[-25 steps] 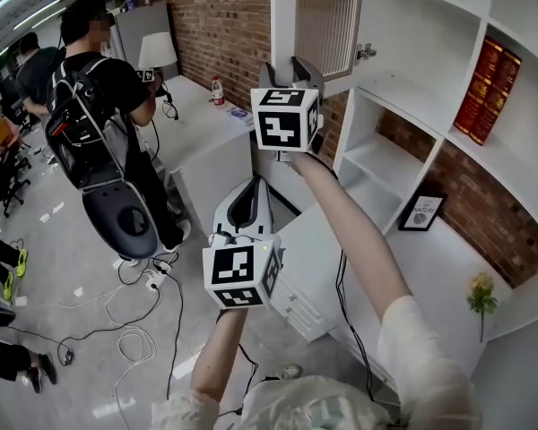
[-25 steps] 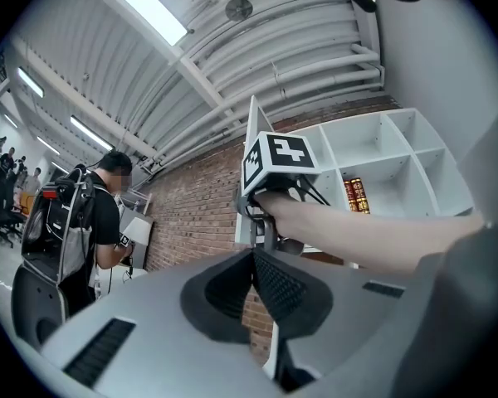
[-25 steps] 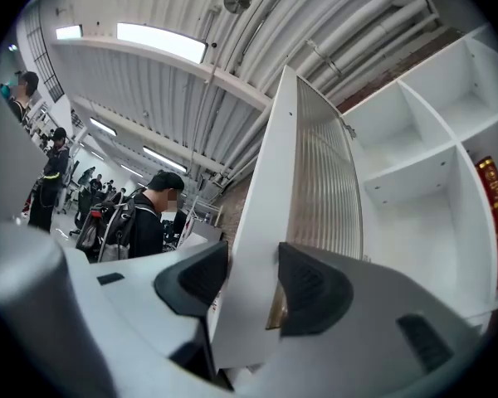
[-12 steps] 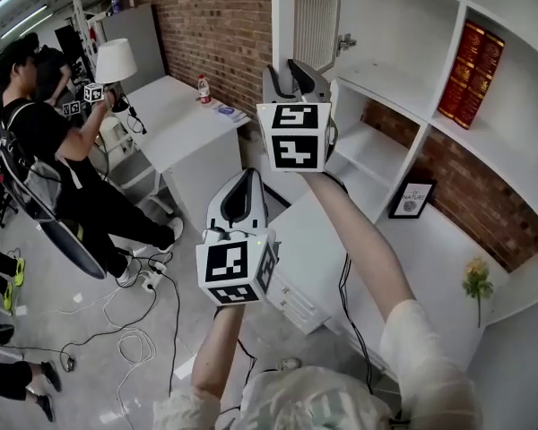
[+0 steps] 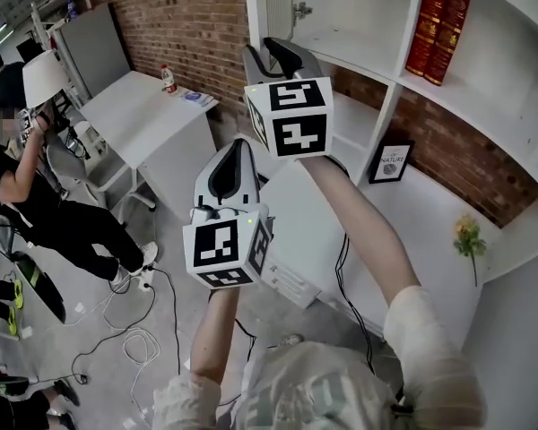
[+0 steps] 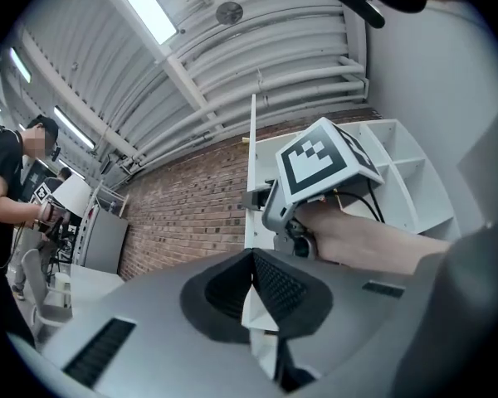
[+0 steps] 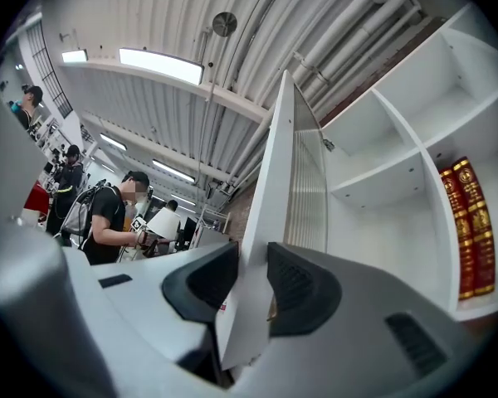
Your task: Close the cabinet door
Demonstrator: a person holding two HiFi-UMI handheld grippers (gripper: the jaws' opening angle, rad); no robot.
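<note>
1. The white cabinet door [image 7: 270,206], a white frame round a ribbed glass panel, stands swung open from the left edge of the white open-shelf cabinet [image 5: 345,41]. In the head view it is seen nearly edge-on at the cabinet's top left corner.
2. The right gripper [image 7: 252,282] is raised to the door's free edge. Its jaws are closing with that edge between them. The dark pads look to lie against both faces of the panel, so it has hold of the door.
3. Its black-and-white marker cube [image 5: 291,117] sits above the person's outstretched right forearm [image 5: 363,231].
4. The left gripper [image 6: 254,254] hangs lower and further left in the head view, well apart from the door. Its jaw tips meet, and nothing is between them.
5. The left gripper's marker cube [image 5: 224,251] faces the head camera.
6. Two red books with gold lettering [image 5: 438,25] stand upright in the upper compartment to the right of the open one, just beside the upright divider.
7. A small black-framed picture [image 5: 390,162] leans at the back edge of the cabinet's lower white counter, against red brick.
8. A yellow flower [image 5: 467,238] stands near that counter's right end.
9. To the left, a white desk [image 5: 139,119] runs along the red brick wall [image 5: 184,16].
10. A person in black [image 5: 22,186] stands beside a white-shaded lamp [image 5: 43,74].
</note>
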